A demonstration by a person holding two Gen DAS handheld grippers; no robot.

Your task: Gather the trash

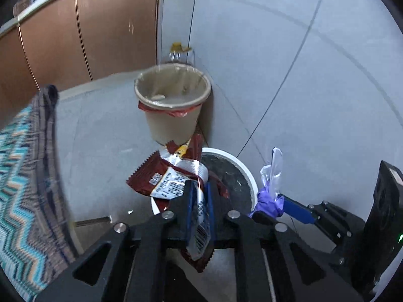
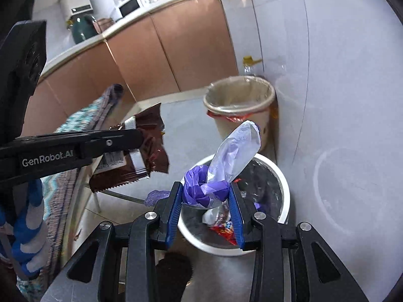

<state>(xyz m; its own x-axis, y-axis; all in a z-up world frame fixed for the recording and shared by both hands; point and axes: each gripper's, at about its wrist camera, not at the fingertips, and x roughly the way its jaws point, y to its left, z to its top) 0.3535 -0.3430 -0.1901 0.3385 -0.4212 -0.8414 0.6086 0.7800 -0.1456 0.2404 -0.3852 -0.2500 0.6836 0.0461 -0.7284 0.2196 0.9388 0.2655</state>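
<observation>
My left gripper (image 1: pixel 199 188) is shut on a dark red snack wrapper (image 1: pixel 161 178) and holds it over the near left rim of a white round trash bin (image 1: pixel 248 173) on the floor. My right gripper (image 2: pixel 205 196) is shut on a knotted purple plastic bag (image 2: pixel 201 188) and holds it above that white bin (image 2: pixel 283 183), which has wrappers inside. The right gripper with the bag (image 1: pixel 269 196) shows at the right of the left wrist view. The left gripper with the wrapper (image 2: pixel 146 148) shows at the left of the right wrist view.
A beige lined bin (image 1: pixel 173 105) stands in the corner behind the white one, also seen in the right wrist view (image 2: pixel 239 105). A plastic bottle (image 1: pixel 180 54) stands behind it. A zigzag-patterned cloth (image 1: pixel 22 176) lies left. Brown cabinets (image 1: pixel 75 37) line the back. A white tiled wall (image 1: pixel 302 75) is on the right.
</observation>
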